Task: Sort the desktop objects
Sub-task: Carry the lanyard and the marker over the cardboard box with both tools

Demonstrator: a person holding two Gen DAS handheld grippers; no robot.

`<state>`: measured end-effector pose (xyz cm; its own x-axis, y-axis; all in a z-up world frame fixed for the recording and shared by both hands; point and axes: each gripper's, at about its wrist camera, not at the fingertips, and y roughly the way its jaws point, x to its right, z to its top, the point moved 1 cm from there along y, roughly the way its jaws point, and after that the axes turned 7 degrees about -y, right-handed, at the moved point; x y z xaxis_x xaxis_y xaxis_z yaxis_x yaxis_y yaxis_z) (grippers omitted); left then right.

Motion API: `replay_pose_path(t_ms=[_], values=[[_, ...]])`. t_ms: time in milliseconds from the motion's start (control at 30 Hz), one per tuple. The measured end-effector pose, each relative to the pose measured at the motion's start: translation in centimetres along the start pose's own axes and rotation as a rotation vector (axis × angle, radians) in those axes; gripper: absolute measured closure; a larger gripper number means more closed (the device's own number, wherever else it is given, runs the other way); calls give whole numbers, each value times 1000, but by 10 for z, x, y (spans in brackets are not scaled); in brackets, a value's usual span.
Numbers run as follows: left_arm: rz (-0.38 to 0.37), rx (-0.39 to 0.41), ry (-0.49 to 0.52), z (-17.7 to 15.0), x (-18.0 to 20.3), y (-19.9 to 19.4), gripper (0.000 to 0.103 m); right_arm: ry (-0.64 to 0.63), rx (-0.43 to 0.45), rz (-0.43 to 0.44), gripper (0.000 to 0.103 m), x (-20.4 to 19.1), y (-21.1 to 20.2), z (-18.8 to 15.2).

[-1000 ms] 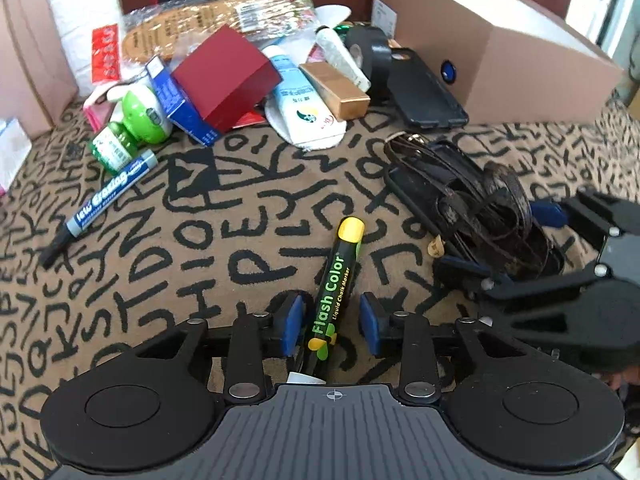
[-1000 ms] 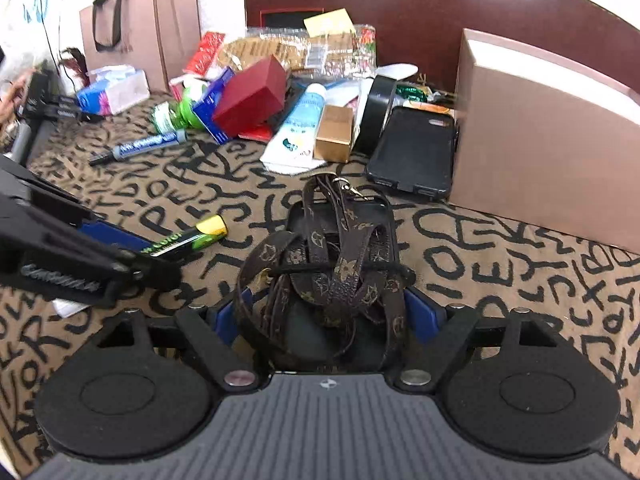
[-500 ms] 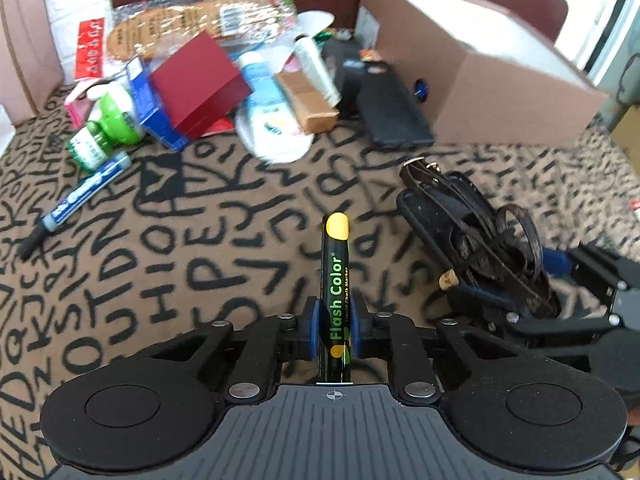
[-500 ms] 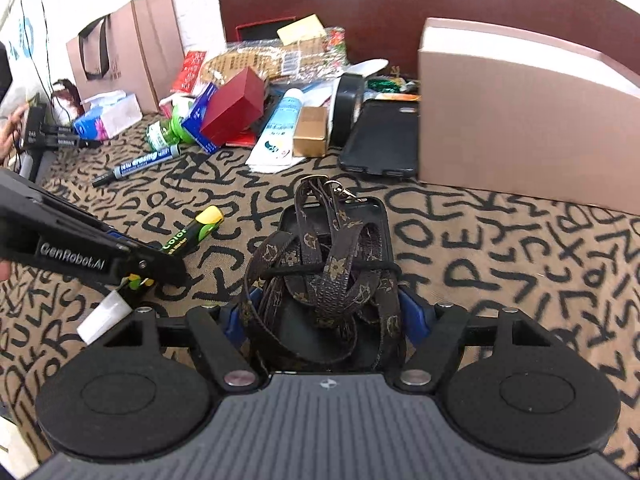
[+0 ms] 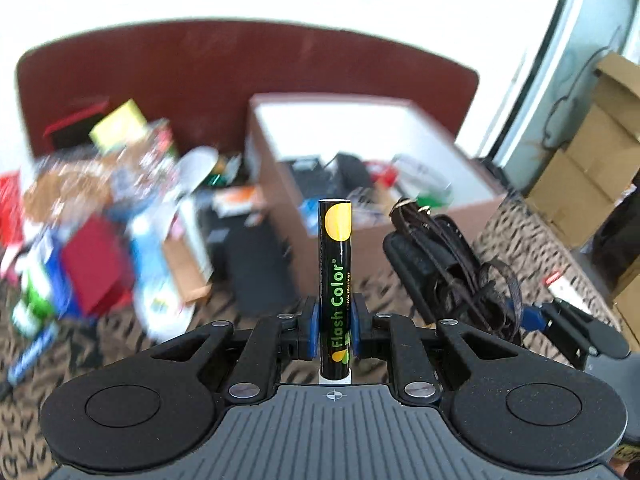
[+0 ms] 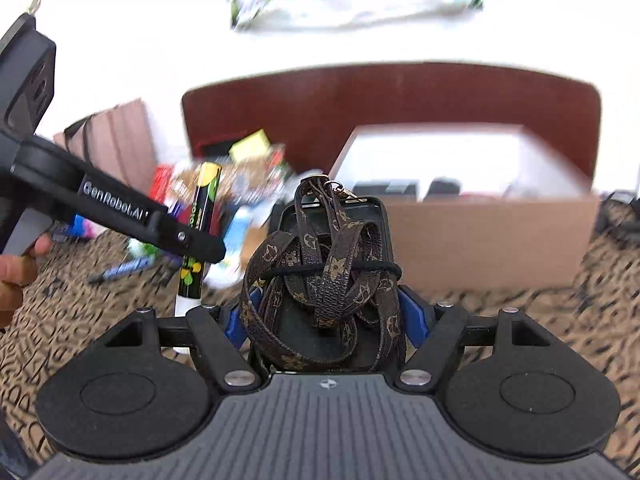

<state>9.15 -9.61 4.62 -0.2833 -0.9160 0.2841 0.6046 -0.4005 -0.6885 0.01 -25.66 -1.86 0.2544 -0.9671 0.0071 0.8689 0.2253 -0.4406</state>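
The left gripper (image 5: 335, 334) is clamped on the black cylindrical chalk marker with yellow cap and green "Flash Color" lettering (image 5: 335, 276). The marker points forward along the fingers, raised above the brown letter-patterned cloth (image 5: 120, 336). Behind it lies a blurred heap of clutter, including a dark red box (image 5: 96, 264). Right of the heap stands the open pink-brown cardboard box (image 5: 360, 240), already holding several items. The right gripper (image 6: 326, 320) is closed around the black phone case wrapped in a brown monogram strap (image 6: 332, 264). The case is held off the cloth, in front of the box (image 6: 492, 240).
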Motion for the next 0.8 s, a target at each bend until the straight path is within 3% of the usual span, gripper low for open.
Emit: replay_pose_path(t_ms=[233,467,800], values=[[-65,30,-9,68,37,13,92,-11,62,-81,27,38,2,33],[-66,10,-23,126,67,50,92,-12,93,-171,27,83,19,71],[-27,-110,-73,162,78,154,92,-119,-73,-282,27,128,102,85]])
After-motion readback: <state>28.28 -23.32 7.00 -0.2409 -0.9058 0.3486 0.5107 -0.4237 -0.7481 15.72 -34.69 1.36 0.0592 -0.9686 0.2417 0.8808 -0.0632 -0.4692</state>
